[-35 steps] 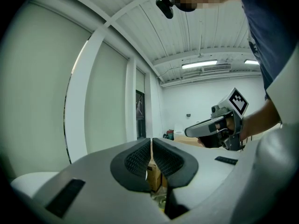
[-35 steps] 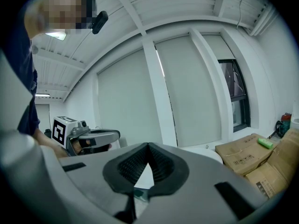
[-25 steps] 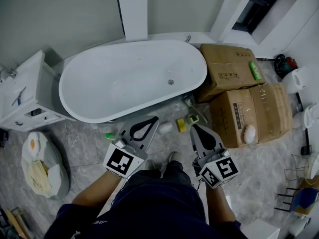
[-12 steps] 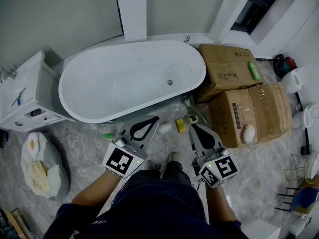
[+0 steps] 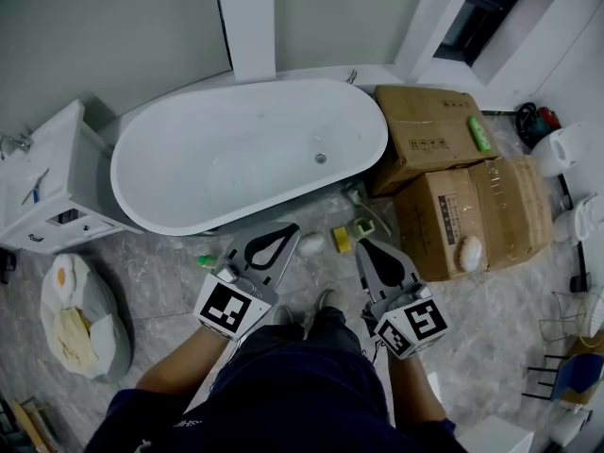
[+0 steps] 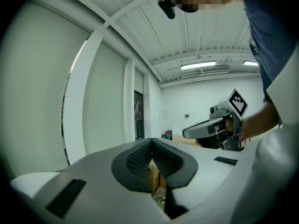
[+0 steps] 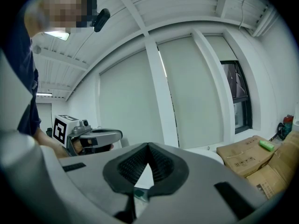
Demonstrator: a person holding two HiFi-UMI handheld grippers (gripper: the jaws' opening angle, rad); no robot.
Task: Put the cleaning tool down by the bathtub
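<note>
The white bathtub (image 5: 236,149) stands against the wall in the head view. On the grey floor just in front of it lies a white rounded cleaning tool (image 5: 310,243), with a small yellow item (image 5: 341,239) beside it. My left gripper (image 5: 287,229) is shut and empty, its tip just left of the white tool. My right gripper (image 5: 363,246) is also shut and empty, its tip just right of the yellow item. In the left gripper view the jaws (image 6: 152,141) meet with nothing between them. The right gripper view shows its jaws (image 7: 148,146) closed the same way.
Two cardboard boxes (image 5: 434,140) (image 5: 472,215) stand right of the tub, with a green bottle (image 5: 482,133) and a white object (image 5: 471,252) on them. A white cabinet (image 5: 47,182) and a bag (image 5: 80,314) are at the left. A green-capped item (image 5: 208,260) lies by the tub.
Both grippers stay shut and almost still. The head view has shifted slightly, so the tub and boxes sit a little higher and further left.
</note>
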